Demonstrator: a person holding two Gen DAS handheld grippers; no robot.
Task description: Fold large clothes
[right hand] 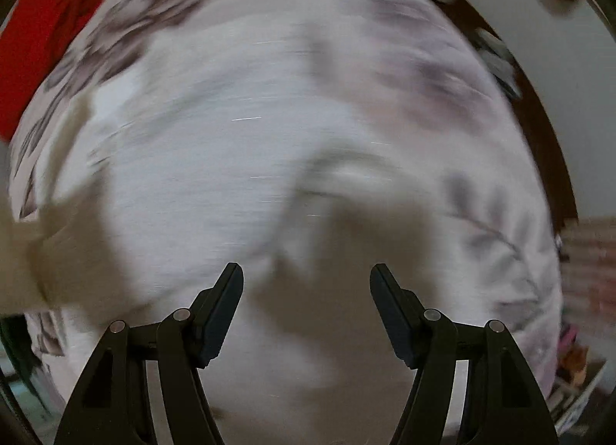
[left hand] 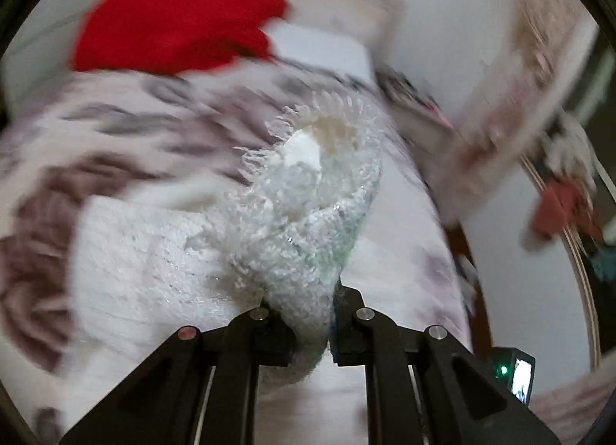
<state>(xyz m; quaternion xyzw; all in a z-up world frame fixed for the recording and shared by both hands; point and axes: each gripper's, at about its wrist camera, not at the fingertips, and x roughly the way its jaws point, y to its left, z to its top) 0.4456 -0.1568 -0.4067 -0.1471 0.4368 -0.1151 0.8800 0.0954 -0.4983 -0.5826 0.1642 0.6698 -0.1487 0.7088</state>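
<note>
A fuzzy white knit garment (left hand: 161, 252) lies over a bed sheet with grey-brown floral print (left hand: 57, 191). My left gripper (left hand: 308, 314) is shut on a bunched fold of the white garment, which rises in front of the camera. In the right wrist view, my right gripper (right hand: 307, 279) is open and empty, fingers wide apart, hovering over the white garment (right hand: 192, 160) spread on the printed sheet (right hand: 500, 221). Both views are motion-blurred.
A red garment (left hand: 177, 21) lies at the far side of the bed, also showing in the right wrist view (right hand: 42, 40). A dark wooden bed edge (right hand: 539, 129) runs on the right. A patterned hanging cloth (left hand: 519, 91) and clutter (left hand: 566, 206) are to the right.
</note>
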